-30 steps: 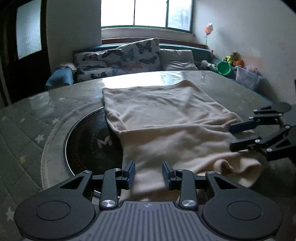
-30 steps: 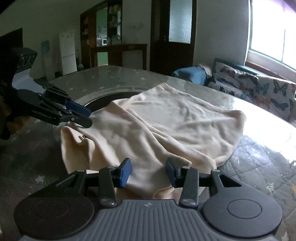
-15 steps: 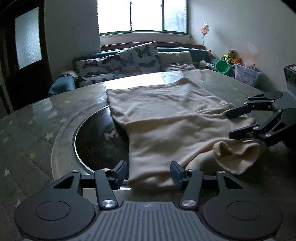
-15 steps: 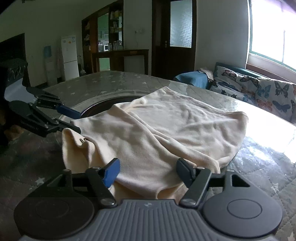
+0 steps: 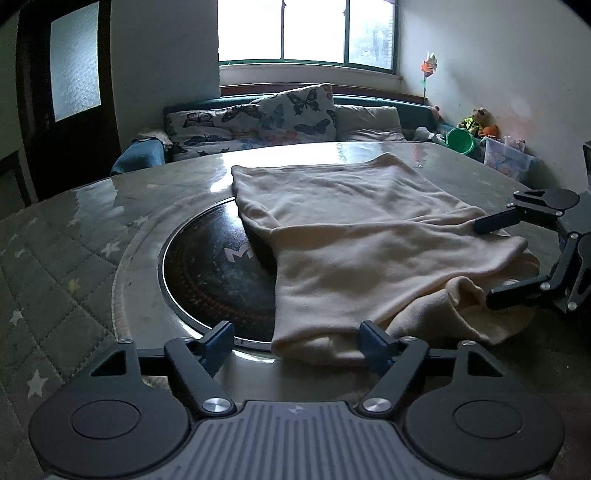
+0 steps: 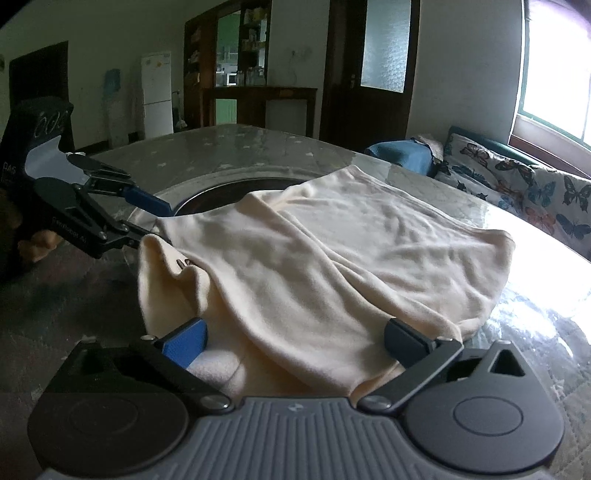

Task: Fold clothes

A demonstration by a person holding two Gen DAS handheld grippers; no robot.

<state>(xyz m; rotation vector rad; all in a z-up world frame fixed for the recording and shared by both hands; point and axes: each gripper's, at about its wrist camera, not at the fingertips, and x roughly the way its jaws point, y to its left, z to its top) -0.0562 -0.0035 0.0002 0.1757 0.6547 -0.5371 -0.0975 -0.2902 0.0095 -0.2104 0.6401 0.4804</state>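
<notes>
The left claw (image 5: 297, 341) sits low in its own view, jaws spread and just opened wider, released; the near hem of a cream garment (image 5: 354, 258) lies between the blue pads without being pinched. The garment rests on a round table (image 5: 74, 251) covered with a star-printed quilted cloth under a glossy sheet, partly over the dark round inset (image 5: 218, 273) at the middle. Its long axis runs away from the camera toward the window (image 5: 306, 29) and the butterfly-print cushions (image 5: 258, 118) beyond. At the right, the right claw (image 5: 487, 262) stands spread around the bunched corner.

In the right wrist view, the right claw (image 6: 295, 338) is also released, jaws wide apart and just opened further, with the folded edge of the garment (image 6: 332, 258) lying loose between them. Here the cloth stretches from lower left toward the upper right. The left claw (image 6: 155, 221) is at the left by the garment's corner. Behind are a dark door (image 6: 369, 66), a white fridge (image 6: 157, 94) and shelving.
</notes>
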